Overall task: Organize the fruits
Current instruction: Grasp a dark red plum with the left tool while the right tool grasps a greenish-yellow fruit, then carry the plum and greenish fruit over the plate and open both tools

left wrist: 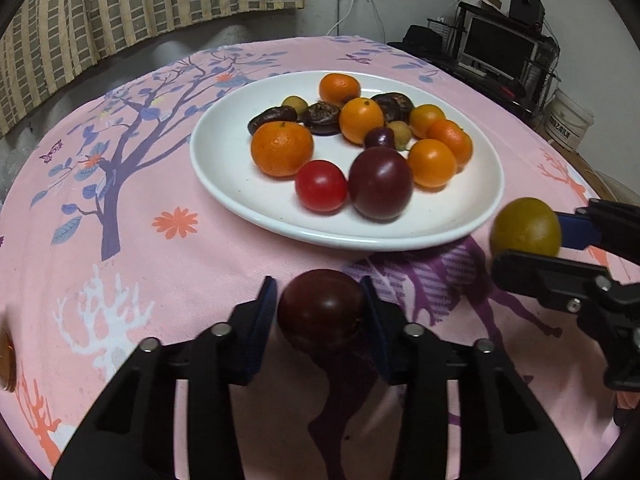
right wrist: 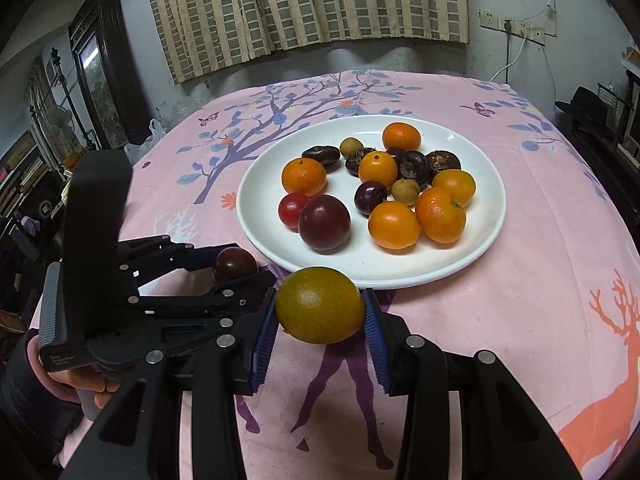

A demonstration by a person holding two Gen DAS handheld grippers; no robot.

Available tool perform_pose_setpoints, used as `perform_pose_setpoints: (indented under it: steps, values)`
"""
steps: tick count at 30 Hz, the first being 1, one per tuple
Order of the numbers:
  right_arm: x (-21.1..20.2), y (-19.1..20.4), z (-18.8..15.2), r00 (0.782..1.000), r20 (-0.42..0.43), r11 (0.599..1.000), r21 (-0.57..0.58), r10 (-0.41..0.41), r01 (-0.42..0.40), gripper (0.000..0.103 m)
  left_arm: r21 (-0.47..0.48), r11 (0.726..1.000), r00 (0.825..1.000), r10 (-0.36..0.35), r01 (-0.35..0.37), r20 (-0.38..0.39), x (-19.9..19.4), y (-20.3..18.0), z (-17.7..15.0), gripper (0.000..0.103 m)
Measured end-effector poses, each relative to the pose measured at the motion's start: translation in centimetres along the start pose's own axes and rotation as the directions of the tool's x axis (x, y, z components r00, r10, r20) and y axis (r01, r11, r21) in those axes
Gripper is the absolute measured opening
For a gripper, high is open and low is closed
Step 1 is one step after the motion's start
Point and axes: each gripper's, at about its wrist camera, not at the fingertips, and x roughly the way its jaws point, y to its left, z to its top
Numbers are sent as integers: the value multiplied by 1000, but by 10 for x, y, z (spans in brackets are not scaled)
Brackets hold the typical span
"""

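Observation:
A white plate [left wrist: 224, 184] [right wrist: 492, 208] on the pink tablecloth holds several fruits: oranges [left wrist: 282, 148], a red tomato [left wrist: 321, 186], a large dark plum [left wrist: 380, 184] [right wrist: 324, 222], and small dark and green ones. My left gripper [left wrist: 322, 312] [right wrist: 236, 264] is shut on a dark purple plum [left wrist: 322, 310], just short of the plate's near rim. My right gripper [right wrist: 320, 312] [left wrist: 524, 236] is shut on a yellow-green citrus fruit [right wrist: 320, 304] [left wrist: 525, 226], near the plate's front edge, to the right of the left gripper.
The round table is covered with a pink cloth [left wrist: 160, 280] printed with trees and deer. A curtain [right wrist: 304, 8] hangs behind the table. A desk with a monitor [left wrist: 496, 48] and a white bucket [left wrist: 568, 120] stand at the far right.

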Motion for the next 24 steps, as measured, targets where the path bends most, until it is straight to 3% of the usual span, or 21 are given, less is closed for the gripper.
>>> perform_pose_setpoints:
  steps: [7,10,15,19,24]
  values:
    - [0,-3,0,1000,7,1000,9,9,-9,42,-16,1000,1000,24,-24,3,-19,-5,-5,38]
    - [-12,-3,5,996,80,1000,7,24,-24,42,-7,1000,999,24,-24,46,-39,-7,5,38]
    - [-34,-17,37,969,245,997,68,6,-23,42,1,999,989,39,-39,143,-62,-5,52,38]
    - [-15,-34,69,961,270,995,92,-69,45,42,-26,998,983,57,-54,175,-48,0,96,38]
    - [25,-59,91,967,229,988,129,-116,88,42,-65,996,988,75,-66,137,-5,13,127,38]
